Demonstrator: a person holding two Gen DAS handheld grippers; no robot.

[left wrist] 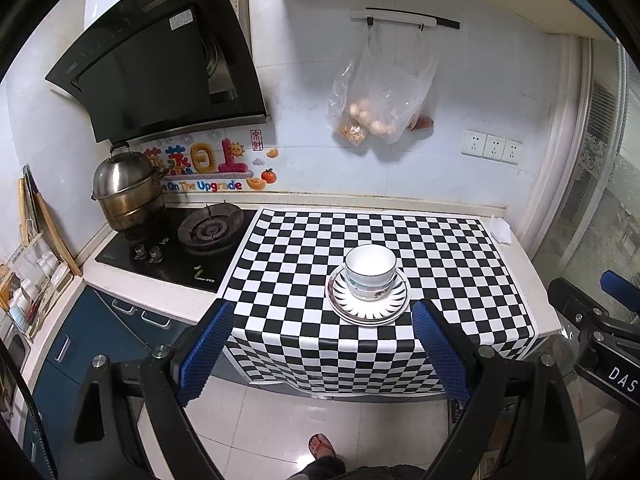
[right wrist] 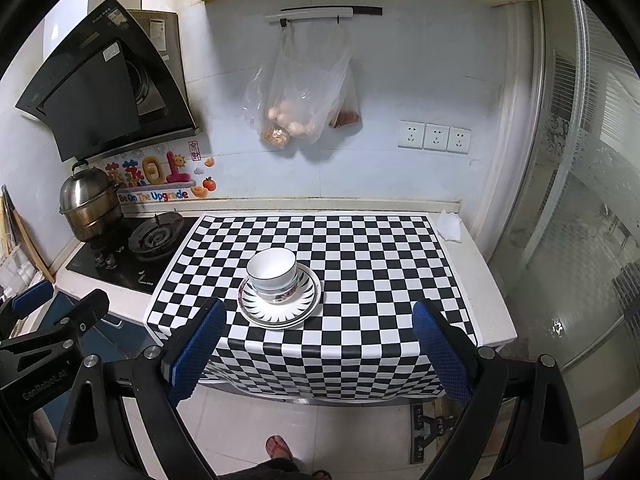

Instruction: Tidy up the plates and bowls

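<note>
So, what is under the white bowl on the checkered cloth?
The white bowl sits nested in at least one patterned bowl, on stacked plates. How many plates, and what they cover, is hidden.

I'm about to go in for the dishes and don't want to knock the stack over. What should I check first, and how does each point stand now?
1. Left gripper open, nothing between its fingers: ok.
2. Right gripper open and empty: ok.
3. Bowls nested and upright on the plates: ok.
4. Stack well clear of the checkered cloth's front edge: ok.
5. Both grippers back from the stack, not touching it: ok.
6. How many bowls and plates are stacked: cannot tell exactly.
</note>
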